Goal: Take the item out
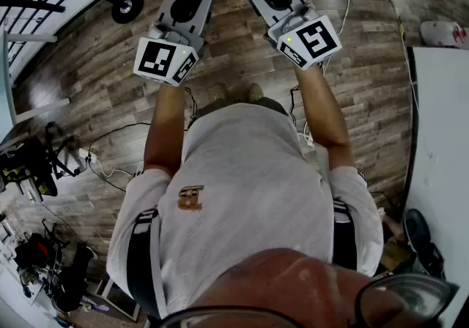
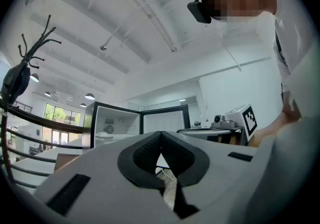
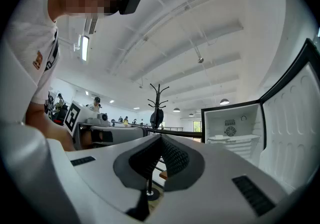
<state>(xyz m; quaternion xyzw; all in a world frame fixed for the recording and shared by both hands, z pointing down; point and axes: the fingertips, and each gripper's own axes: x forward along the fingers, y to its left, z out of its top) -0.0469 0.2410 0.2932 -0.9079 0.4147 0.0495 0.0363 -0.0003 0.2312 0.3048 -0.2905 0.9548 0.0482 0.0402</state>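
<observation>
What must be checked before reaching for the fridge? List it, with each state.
1. Fridge door open: ok.
2. Left gripper empty: ok.
3. Right gripper empty: ok.
4. Jaws apart for a grasp: not ok, both pairs are together.
5. Item spotted on the fridge shelf: cannot tell, too small.
6. Coat stand out of the way: cannot tell.

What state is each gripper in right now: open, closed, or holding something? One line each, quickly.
Left gripper: closed, jaw tips together, holding nothing.
Right gripper: closed, jaw tips together, holding nothing.
</observation>
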